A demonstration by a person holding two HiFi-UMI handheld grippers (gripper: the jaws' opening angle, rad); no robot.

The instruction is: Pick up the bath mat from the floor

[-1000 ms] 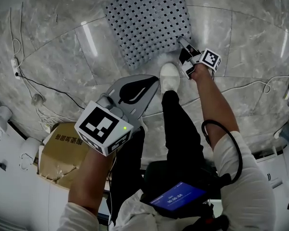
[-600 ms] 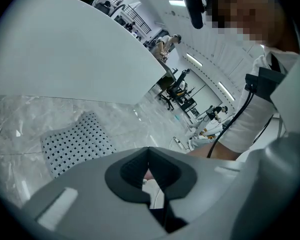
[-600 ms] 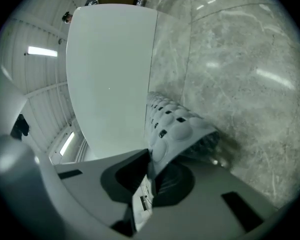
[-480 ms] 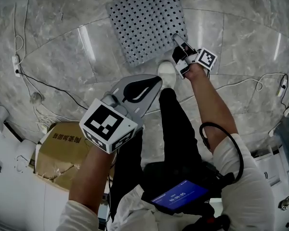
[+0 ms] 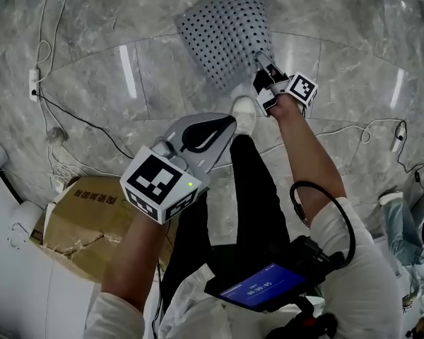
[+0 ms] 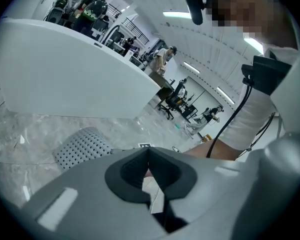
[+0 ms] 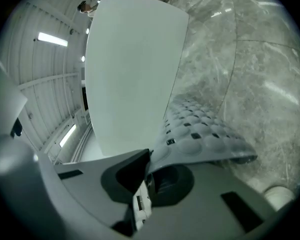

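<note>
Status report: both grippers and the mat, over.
Right gripper jaws closing on bath mat edge; that edge off floor. Left gripper shut, empty. White shoe close beside mat.

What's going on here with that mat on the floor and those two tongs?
A person is picking a perforated bath mat up from the marble floor. The right tongs are closing on the mat's near corner, which sits between them, and that end is raised off the floor. The left tongs are shut with nothing in them, held clear of the mat beside the person's white shoe.
</note>
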